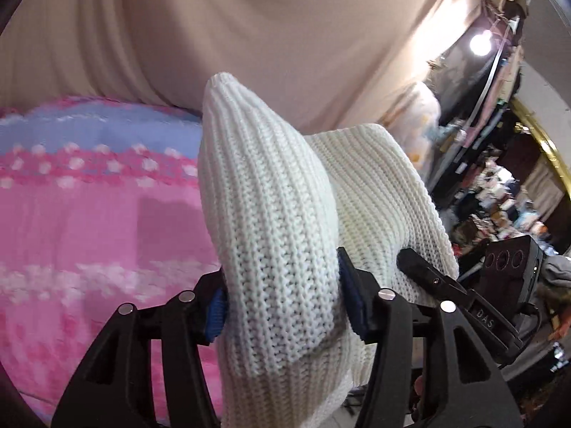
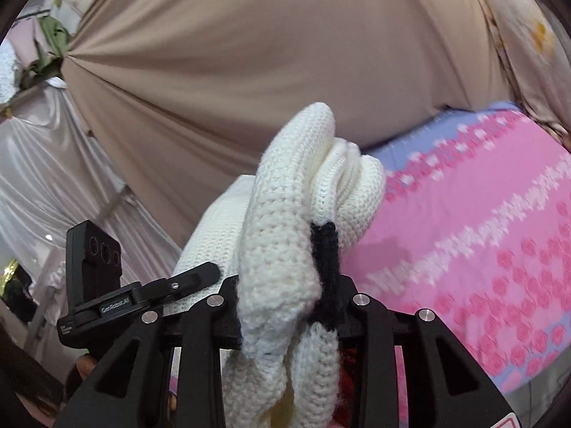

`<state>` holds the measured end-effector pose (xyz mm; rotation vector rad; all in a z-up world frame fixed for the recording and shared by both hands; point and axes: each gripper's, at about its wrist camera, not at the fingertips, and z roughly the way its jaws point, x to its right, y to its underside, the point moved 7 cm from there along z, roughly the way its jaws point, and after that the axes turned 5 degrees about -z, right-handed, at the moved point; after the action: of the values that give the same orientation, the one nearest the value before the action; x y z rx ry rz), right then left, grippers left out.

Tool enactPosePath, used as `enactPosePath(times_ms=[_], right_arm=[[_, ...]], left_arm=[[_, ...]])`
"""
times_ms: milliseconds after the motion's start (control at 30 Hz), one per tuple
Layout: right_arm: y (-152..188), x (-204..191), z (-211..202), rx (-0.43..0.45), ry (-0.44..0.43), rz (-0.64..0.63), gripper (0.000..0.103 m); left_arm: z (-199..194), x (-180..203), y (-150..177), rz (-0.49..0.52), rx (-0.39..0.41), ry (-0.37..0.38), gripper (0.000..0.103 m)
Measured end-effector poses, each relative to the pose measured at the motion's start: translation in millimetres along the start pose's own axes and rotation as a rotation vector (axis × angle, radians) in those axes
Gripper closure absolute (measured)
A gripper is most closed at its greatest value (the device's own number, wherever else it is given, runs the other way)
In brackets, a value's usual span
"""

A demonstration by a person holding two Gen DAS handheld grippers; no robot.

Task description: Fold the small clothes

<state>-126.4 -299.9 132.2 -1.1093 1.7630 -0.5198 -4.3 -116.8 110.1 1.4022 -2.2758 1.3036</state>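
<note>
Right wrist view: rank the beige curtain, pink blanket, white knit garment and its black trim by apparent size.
1. beige curtain
2. pink blanket; the white knit garment looks about as big, but sits nearer the camera, so unsure
3. black trim

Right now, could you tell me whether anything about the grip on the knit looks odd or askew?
Nothing looks damaged. The white knit garment is bunched rather than flat: the left gripper clamps one thick fold, the right gripper several layers.
</note>
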Motion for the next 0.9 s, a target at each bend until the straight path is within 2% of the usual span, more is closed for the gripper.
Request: enactPosePath(times_ms=[33,67,133,167,200,233,267,300,333,433,533,600,700,767,833,900], right_arm=[[1.0,-1.2,12.0,-0.009,0.005,0.005,0.068],[8.5,0.6,31.6,-0.034,0.004,0.013,0.065],[34.9,15.6,77.1,-0.094,0.044,0.01,0.059],[51.7,27.9,93.8,-0.126,0.095,0.003,0.059],[68.8,39.9,109.2,-0.167,0.161,-0.004,0.061],[85.4,50.2,118.6,-0.208,0.219,-0.012,0.064],[101.0,56.0,124.8,-0.253,0.233,-0.001,0.074],[109.1,55.3,125.0,-0.273,0.21,0.017,0.083],[112.1,49.3,123.1,-0.279,0.191,0.013,0.084],[116.4,21.1,126.0,-0.32,0.179,-0.083,0.086],[130.7,-0.9,152.2,-0.393,0.18,-0.183,0.095],[145.6,3.1,170.6,-0.458,0.206,-0.196,0.102],[173.7,34.9,191.2,-0.555,0.306,-0.182,0.103],[191.5,58.2,196.7,-0.613,0.325,-0.118,0.103],[189.7,56.8,191.0,-0.605,0.319,-0.101,0.103],[178.2,42.1,178.6,-0.566,0.333,-0.143,0.103]], left_arm=[[1.1,-14.8,-1.5,0.0,0.001,-0.043,0.042],[5.8,-34.8,-0.3,-0.008,-0.005,-0.103,0.032],[22.6,-88.2,10.1,-0.018,-0.01,-0.244,0.027],[32.1,-115.6,18.6,-0.032,-0.022,-0.328,0.027],[43.7,-148.8,34.5,-0.061,-0.068,-0.406,0.029],[46.5,-170.3,47.0,-0.103,-0.094,-0.45,0.035],[44.3,-188.3,61.6,-0.146,-0.123,-0.498,0.039],[39.8,-194.3,69.7,-0.169,-0.13,-0.496,0.039],[33.4,-196.2,76.3,-0.201,-0.118,-0.469,0.038],[28.9,-189.6,83.7,-0.252,-0.103,-0.448,0.038],[43.8,-173.7,82.7,-0.22,-0.106,-0.457,0.037],[63.7,-167.2,91.6,-0.172,-0.152,-0.478,0.037],[98.0,-171.0,112.6,-0.126,-0.231,-0.524,0.037],[115.9,-177.4,127.0,-0.093,-0.282,-0.565,0.037],[117.8,-177.8,131.6,-0.079,-0.288,-0.588,0.037],[108.4,-171.2,126.6,-0.074,-0.247,-0.59,0.037]])
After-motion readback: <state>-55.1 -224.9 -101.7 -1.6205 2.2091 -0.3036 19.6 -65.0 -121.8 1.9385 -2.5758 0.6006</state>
